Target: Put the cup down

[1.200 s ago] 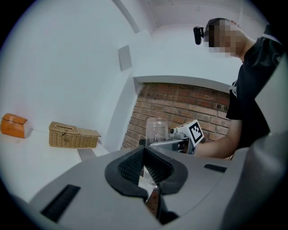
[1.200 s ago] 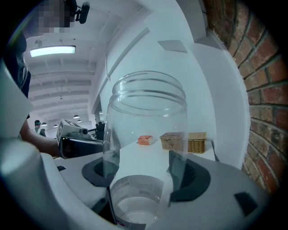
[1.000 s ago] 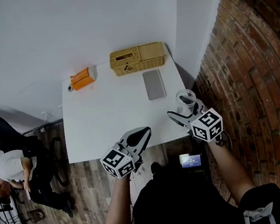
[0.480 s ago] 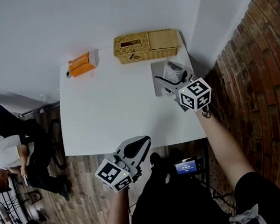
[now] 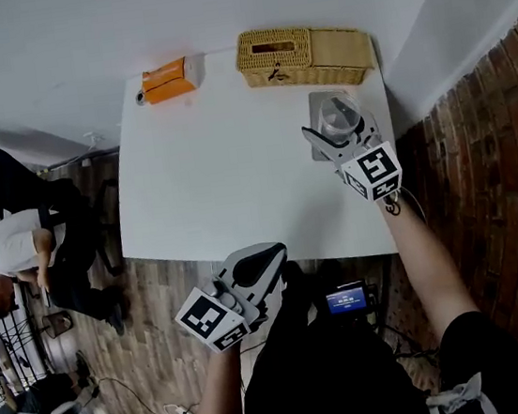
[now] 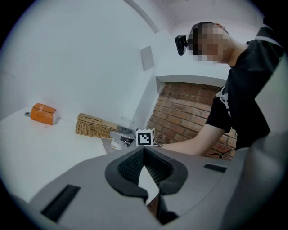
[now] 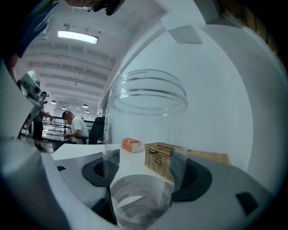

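A clear plastic cup (image 5: 337, 115) stands upright between the fingers of my right gripper (image 5: 339, 128), which is shut on it near its base. The cup is over a flat grey pad (image 5: 315, 104) at the far right of the white table (image 5: 217, 178); whether it touches the pad I cannot tell. In the right gripper view the cup (image 7: 146, 134) fills the space between both dark pads. My left gripper (image 5: 267, 253) hangs off the table's near edge, shut and empty. The left gripper view shows its tips (image 6: 144, 150) meeting, with the cup (image 6: 126, 123) far beyond.
A wicker basket (image 5: 305, 53) sits at the table's back edge just behind the cup. An orange box (image 5: 166, 79) lies at the back left corner. A brick wall (image 5: 500, 169) runs close along the right. A person (image 5: 14, 252) sits to the left of the table.
My right gripper has carried the cup from the table's near right edge to the far right, over the grey pad. The left gripper has stayed by the near edge.
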A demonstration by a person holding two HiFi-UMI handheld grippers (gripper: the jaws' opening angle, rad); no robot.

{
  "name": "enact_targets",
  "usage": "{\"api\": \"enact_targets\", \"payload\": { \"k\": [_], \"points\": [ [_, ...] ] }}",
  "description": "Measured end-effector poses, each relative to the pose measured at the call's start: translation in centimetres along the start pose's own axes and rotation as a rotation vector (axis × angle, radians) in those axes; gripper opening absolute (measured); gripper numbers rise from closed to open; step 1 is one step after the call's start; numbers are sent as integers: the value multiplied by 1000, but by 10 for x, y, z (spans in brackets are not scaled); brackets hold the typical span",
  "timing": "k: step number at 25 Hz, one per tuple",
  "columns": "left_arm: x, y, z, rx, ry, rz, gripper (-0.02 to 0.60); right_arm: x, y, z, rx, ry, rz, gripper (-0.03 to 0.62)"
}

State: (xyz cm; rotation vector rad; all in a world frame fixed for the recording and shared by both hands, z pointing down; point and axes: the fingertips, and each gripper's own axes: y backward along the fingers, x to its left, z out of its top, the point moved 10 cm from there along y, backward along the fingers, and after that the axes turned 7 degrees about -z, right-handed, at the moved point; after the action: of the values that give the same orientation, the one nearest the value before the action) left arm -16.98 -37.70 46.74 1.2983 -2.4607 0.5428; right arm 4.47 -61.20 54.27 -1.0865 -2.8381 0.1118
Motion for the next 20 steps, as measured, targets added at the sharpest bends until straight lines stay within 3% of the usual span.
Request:
{"api": "enact_targets", "payload": {
  "k": [8,13,20],
  "points": [
    [-4,-12,2,15,-12,-26,8,4,3,-4,9,-11,-17,358],
    [-8,-13,1,21,-20,-42,8,3,13,-9,62,-11,-23,448],
    [-13,-9,-2,-5,-22,-57,8,9,61,-10,103,-46,-80,448]
  ]
}}
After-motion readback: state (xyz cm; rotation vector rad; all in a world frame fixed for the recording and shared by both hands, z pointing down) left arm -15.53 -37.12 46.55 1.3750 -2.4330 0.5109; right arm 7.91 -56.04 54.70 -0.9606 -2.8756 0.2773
